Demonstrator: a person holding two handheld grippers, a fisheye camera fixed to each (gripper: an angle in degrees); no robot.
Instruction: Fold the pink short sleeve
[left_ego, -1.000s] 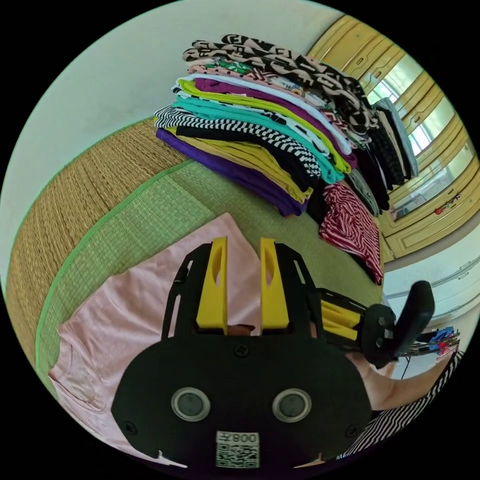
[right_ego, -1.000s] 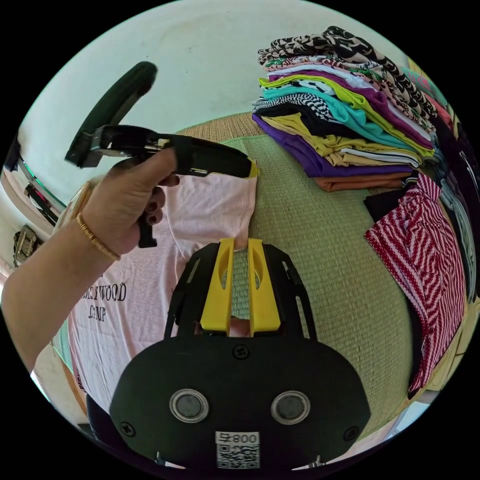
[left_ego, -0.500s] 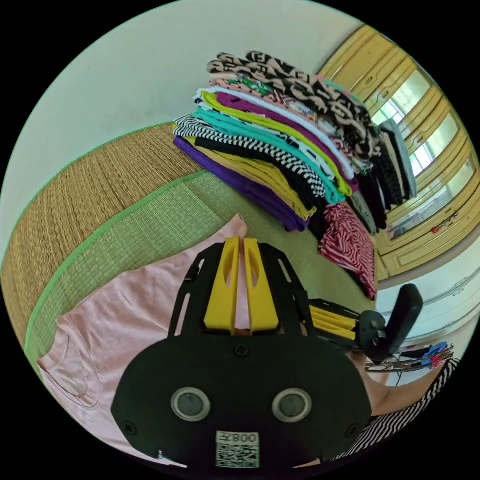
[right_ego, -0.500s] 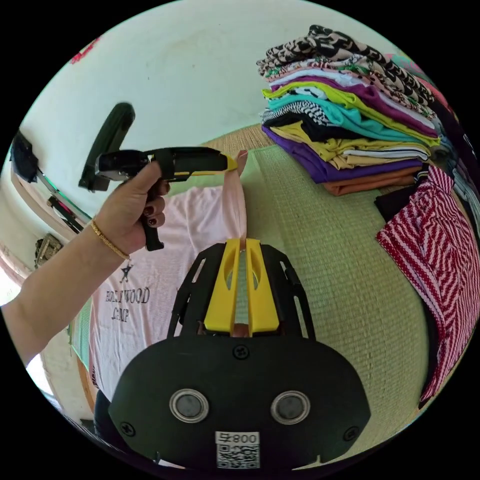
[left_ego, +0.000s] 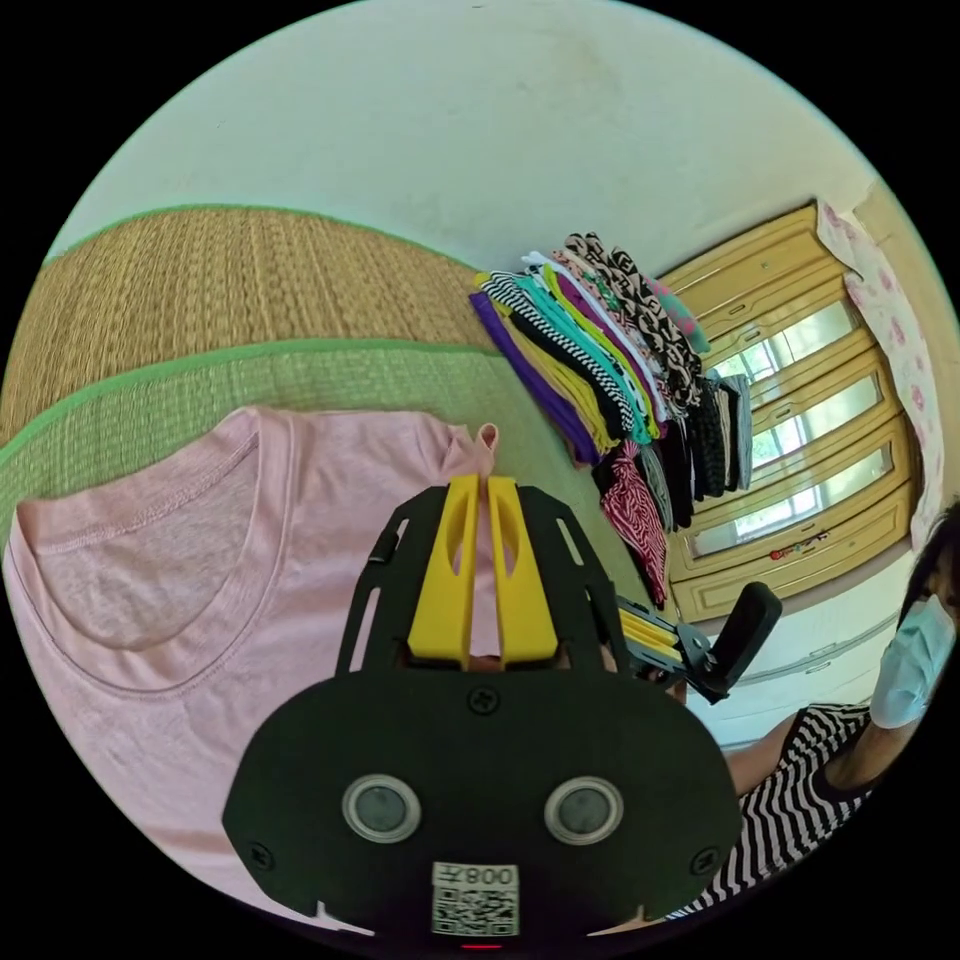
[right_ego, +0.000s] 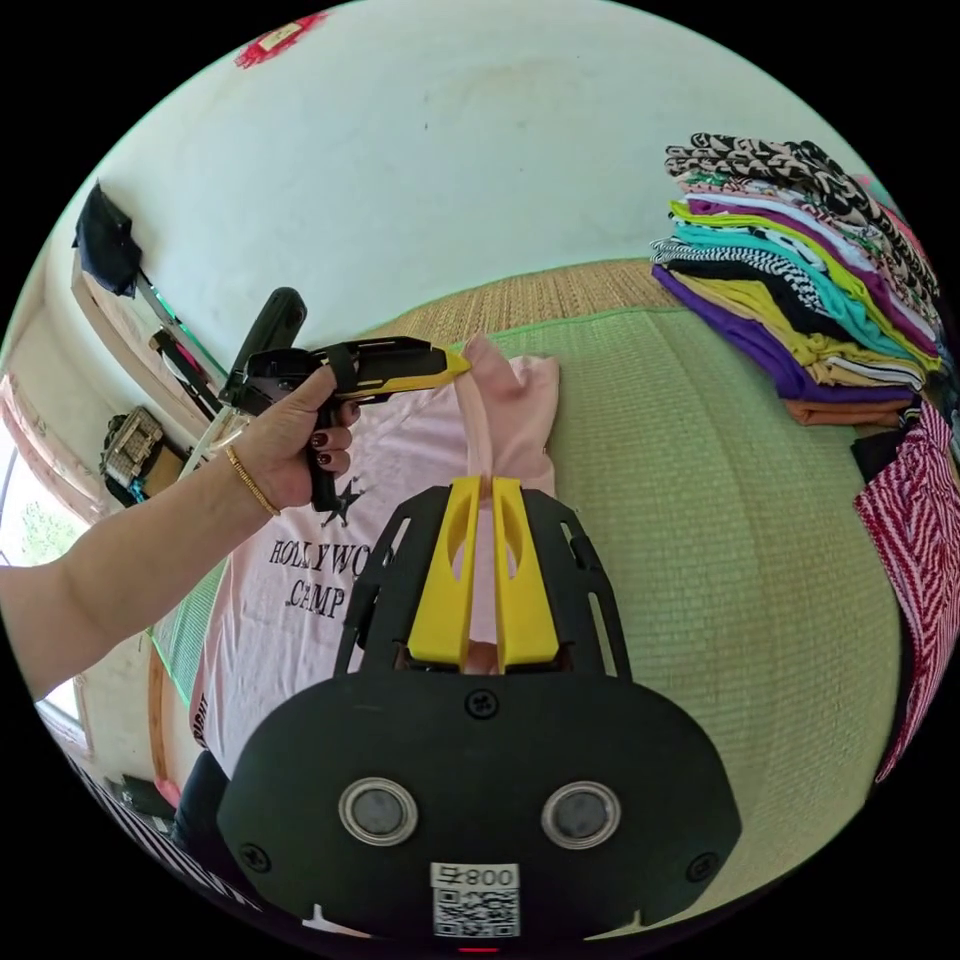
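Pink short sleeve (right_ego: 500, 400) now lifted higher, pinched in left gripper (right_ego: 462, 362) and right gripper (right_ego: 480, 486).

**Layout of shirt, mats and clothing piles**

The shirt (right_ego: 300, 600) lay spread on a mat (right_ego: 700, 520). A second mat (right_ego: 540, 295) lay beyond it, against the wall (right_ego: 450, 150). A stack of folded clothes (right_ego: 800, 270) stood on the mat's far right corner, well apart from the shirt, with a striped garment (right_ego: 915, 560) draped just in front of it. In the left gripper view, cabinets (left_ego: 800, 420) stood behind the stack.
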